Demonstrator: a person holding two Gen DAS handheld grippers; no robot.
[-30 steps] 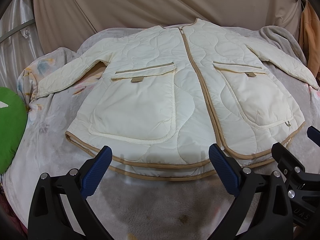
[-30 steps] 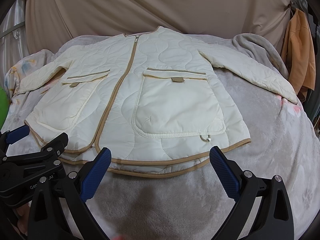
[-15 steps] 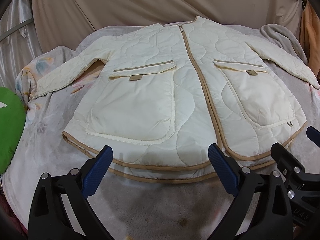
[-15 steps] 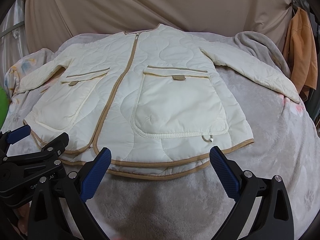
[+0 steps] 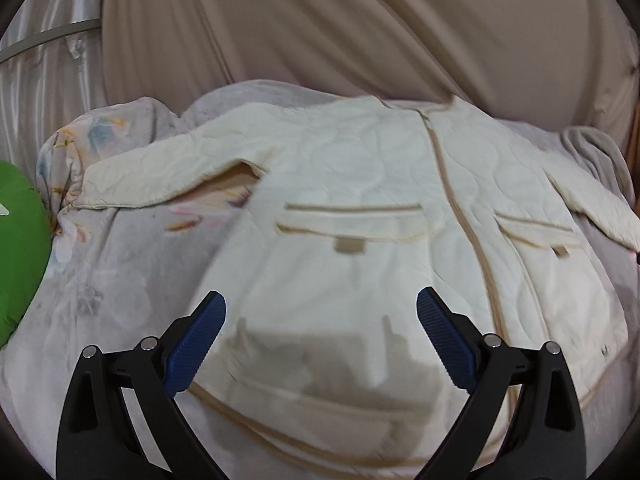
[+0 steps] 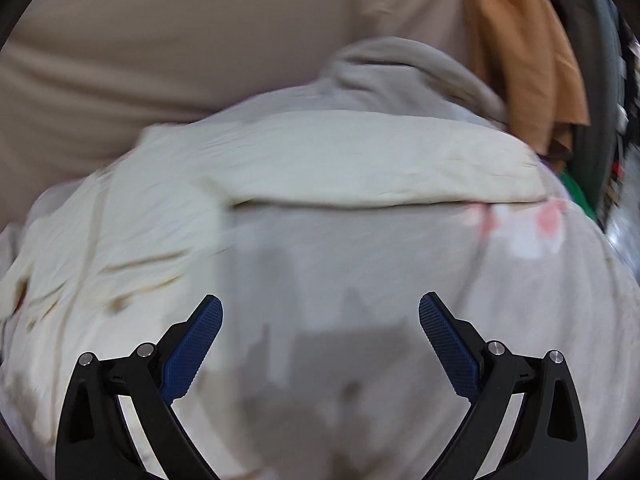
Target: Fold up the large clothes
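Spread flat and front-up, a cream quilted jacket with tan trim [image 5: 360,208] is seen laid across a pale grey fleece blanket with faded floral print [image 5: 120,280] that covers a bed. Its zip is closed along a tan placket, two large patch pockets with tan tabs are shown on the chest panels, and both sleeves are stretched out to the sides. The left hand-held gripper [image 5: 320,340] is held low over the jacket's hem and the lower part of one pocket, its blue ribbed pads [image 5: 196,344] set wide apart with nothing between them; whether the fabric is touched cannot be told. A bright green cushion [image 5: 16,256] is glimpsed at the blanket's left edge, and a beige draped cloth [image 5: 320,32] is hung behind the bed.

In the blurred right wrist view, the right hand-held gripper [image 6: 320,344] is likewise spread wide and empty, poised above bare blanket just beside the jacket's side edge. One outstretched cream sleeve [image 6: 380,164] is shown lying across the blanket ahead of it, well apart from the fingers. An orange garment [image 6: 520,52] is seen hanging at the upper right, beyond a bunched fold of the blanket.
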